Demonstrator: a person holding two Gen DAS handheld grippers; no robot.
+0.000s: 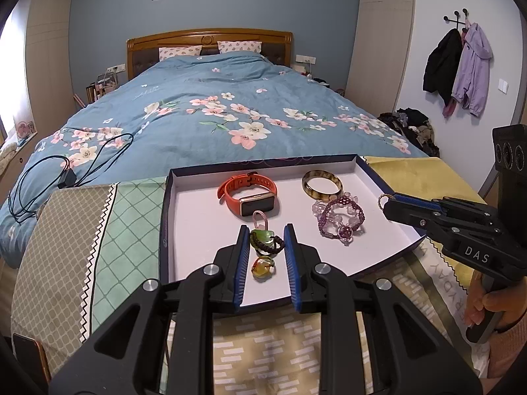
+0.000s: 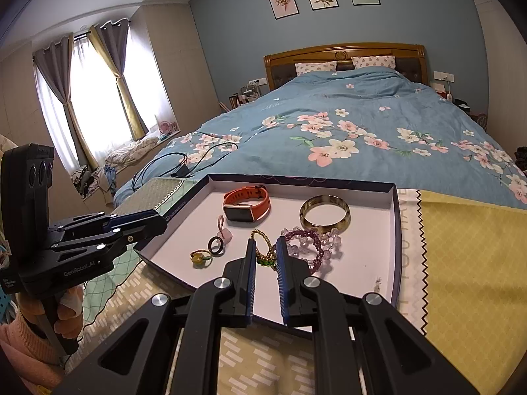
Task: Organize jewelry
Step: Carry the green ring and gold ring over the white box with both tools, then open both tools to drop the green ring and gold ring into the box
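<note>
A shallow white tray with a dark rim (image 1: 263, 166) (image 2: 296, 179) lies on patterned cloths at the foot of a bed. In it are an orange smartwatch (image 1: 247, 192) (image 2: 247, 204), a mottled bangle (image 1: 321, 186) (image 2: 324, 214), purple bead bracelets (image 1: 341, 219) (image 2: 309, 247), a pendant on a pink cord (image 1: 262, 235) (image 2: 225, 232), a dark ring (image 2: 215, 247) and a yellow ring (image 1: 262, 268) (image 2: 199, 258). My left gripper (image 1: 266, 230) (image 2: 163, 220) hovers over the tray's near left edge, jaws slightly apart and empty. My right gripper (image 1: 387, 200) (image 2: 265, 243) is shut on a gold bead bracelet (image 2: 263, 247) above the tray's right side.
A tiny earring (image 2: 378, 283) rests in the tray's near right corner. A yellow cloth (image 1: 411, 177) (image 2: 467, 247) lies right of the tray. A charger and cables (image 1: 66, 177) (image 2: 181, 168) sit on the blue floral duvet. A phone (image 1: 29, 349) lies at the near left.
</note>
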